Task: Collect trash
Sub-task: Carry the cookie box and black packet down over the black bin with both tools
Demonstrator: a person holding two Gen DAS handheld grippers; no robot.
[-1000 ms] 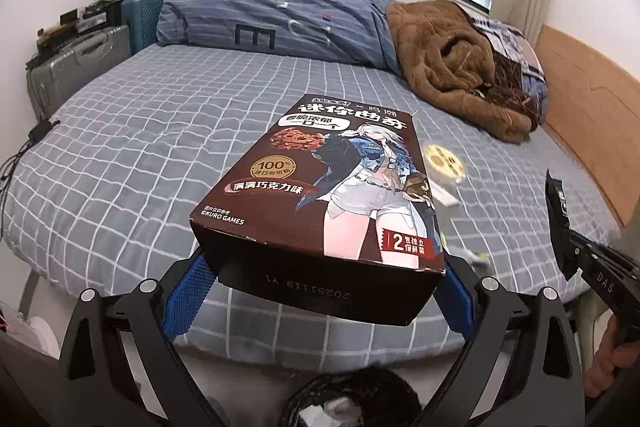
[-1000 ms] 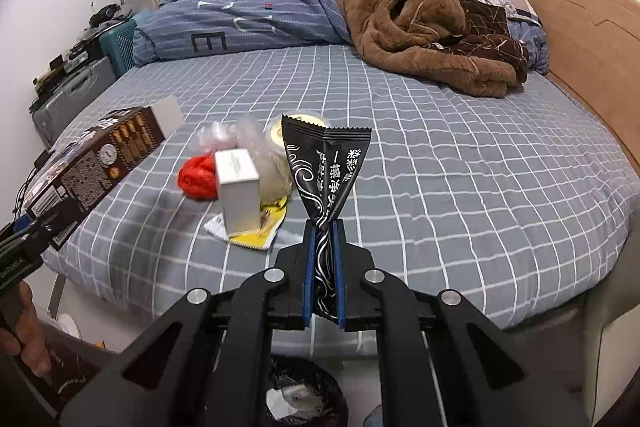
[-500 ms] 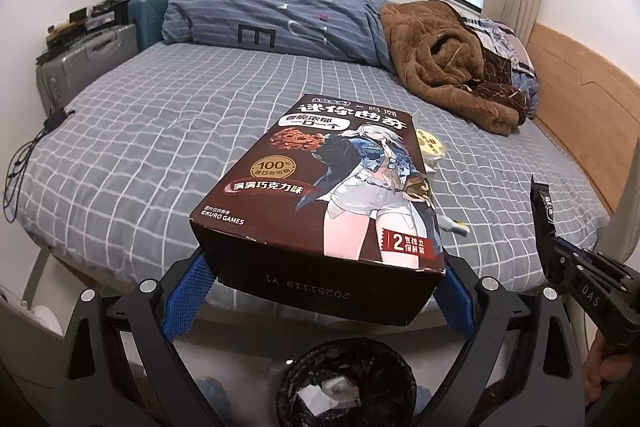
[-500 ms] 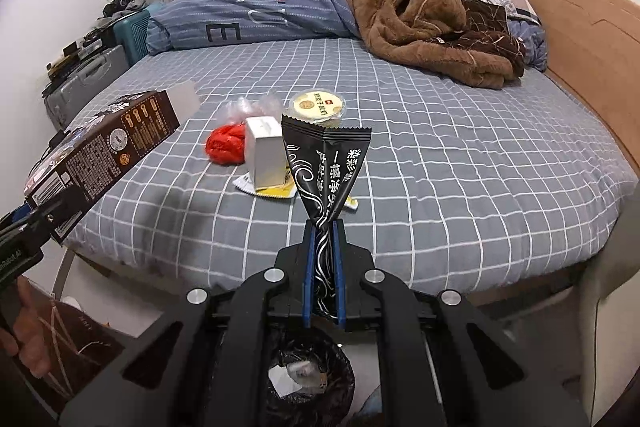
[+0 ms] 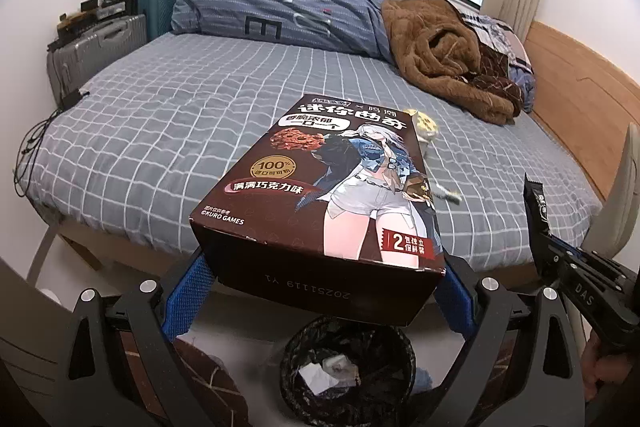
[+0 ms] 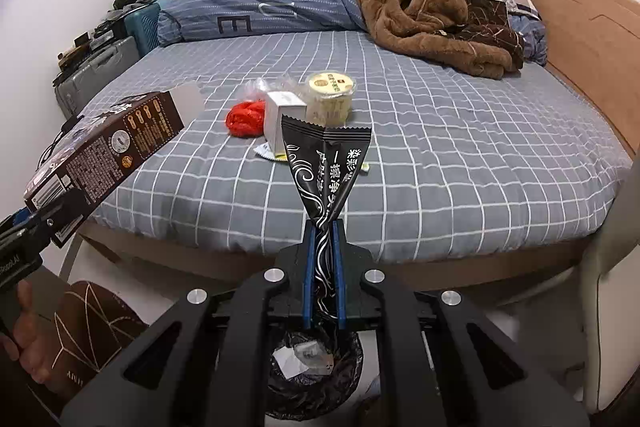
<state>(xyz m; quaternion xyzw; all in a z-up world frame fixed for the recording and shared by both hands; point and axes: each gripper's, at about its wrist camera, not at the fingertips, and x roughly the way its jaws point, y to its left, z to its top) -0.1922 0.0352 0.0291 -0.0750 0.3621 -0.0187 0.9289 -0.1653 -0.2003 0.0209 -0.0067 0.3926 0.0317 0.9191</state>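
At the foot of a grey checked bed (image 6: 440, 155), the left gripper (image 5: 320, 291) clamps a dark-brown cardboard cookie box (image 5: 332, 187) while the right gripper (image 6: 322, 267) pinches a black foil wrapper (image 6: 324, 167). Both hang above a black-lined waste bin (image 6: 316, 371). A red bag (image 6: 245, 118), small white box (image 6: 280, 119) and what looks like a lidded plastic cup (image 6: 331, 95) lie near the bed's foot edge.

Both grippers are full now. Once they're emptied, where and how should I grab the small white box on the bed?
Grip the white box across its two narrow upright sides near the top, coming down from above. It stands upright, with the red bag left and the round tub close behind-right, so a low side approach looks crowded.
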